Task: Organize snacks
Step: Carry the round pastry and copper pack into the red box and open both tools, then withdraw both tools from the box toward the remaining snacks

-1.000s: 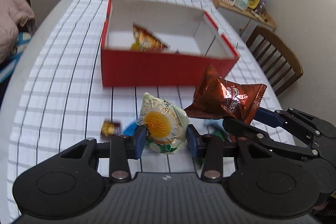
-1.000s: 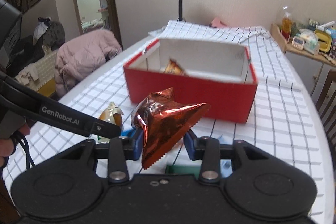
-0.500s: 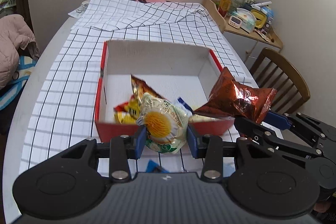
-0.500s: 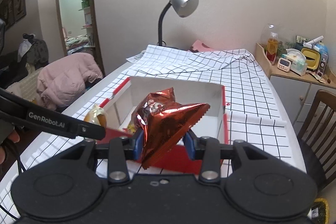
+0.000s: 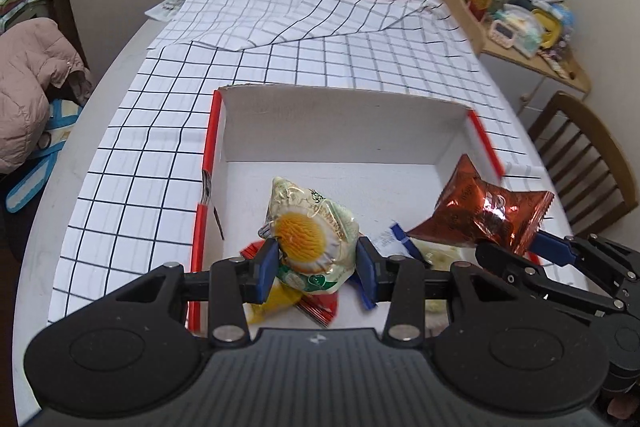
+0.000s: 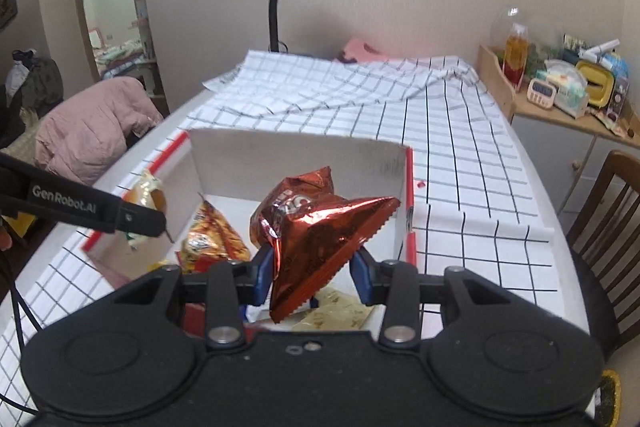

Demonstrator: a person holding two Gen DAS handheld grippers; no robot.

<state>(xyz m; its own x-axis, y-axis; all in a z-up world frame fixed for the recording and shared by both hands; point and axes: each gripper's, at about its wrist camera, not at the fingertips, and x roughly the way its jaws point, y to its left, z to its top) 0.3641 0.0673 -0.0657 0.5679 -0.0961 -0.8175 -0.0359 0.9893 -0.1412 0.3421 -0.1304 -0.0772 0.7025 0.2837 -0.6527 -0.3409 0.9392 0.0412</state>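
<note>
One pale green snack pack (image 5: 310, 227) was pinched in the narrowly parted left gripper (image 5: 316, 263), one red foil pack (image 6: 320, 227) in the right gripper (image 6: 312, 267), both held over the red box (image 5: 344, 115)

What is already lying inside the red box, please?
In the red box: an orange snack packet, a pale yellow packet and a blue-and-white wrapper. The held packets and claws hide the rest of the floor.
</note>
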